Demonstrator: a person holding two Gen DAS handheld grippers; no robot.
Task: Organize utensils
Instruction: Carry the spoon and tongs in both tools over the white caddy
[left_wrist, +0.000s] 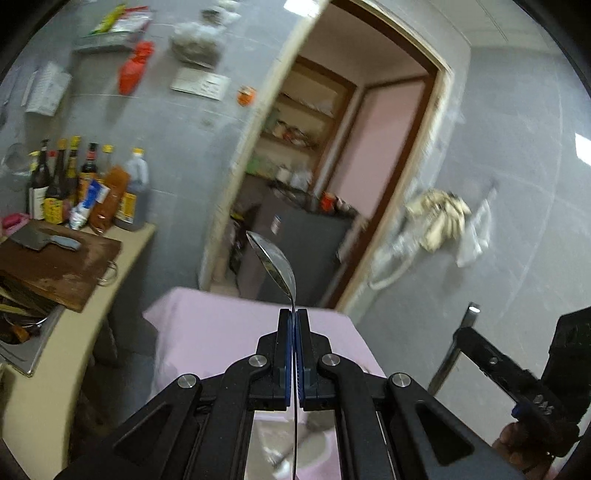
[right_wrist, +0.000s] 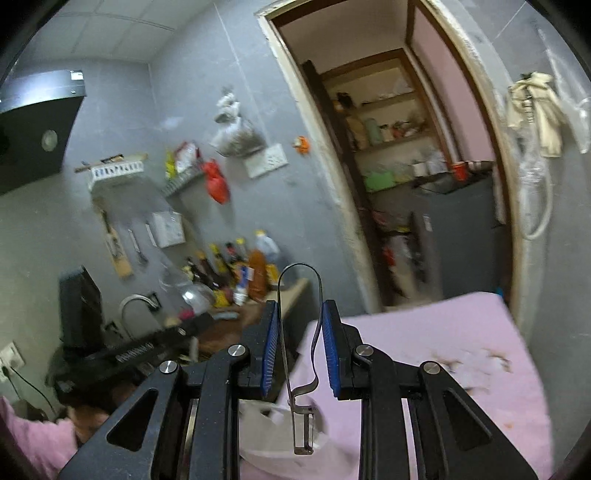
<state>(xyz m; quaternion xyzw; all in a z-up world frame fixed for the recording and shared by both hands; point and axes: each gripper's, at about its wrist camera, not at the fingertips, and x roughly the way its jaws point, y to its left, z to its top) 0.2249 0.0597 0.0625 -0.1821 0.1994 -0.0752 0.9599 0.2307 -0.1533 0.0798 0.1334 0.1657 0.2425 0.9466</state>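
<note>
A pink-covered table (left_wrist: 221, 332) filled the middle of the small kitchen, and above it the person held both tools up level: the left gripper (left_wrist: 293, 317) was clamped tight on the thin stem of a steel spoon (left_wrist: 275, 264), bowl pointing out, while the right gripper (right_wrist: 298, 325) pressed its 2 blue pads against the sides of a wire-framed peeler (right_wrist: 301, 354), blade end hanging back toward the hand. Both pieces looked light, stiff and slick, so I judged the spoon best gripped low on its neck and the springy peeler loop liable to twist; the labels on the counter bottles (left_wrist: 85, 184) were too blurred to read.
</note>
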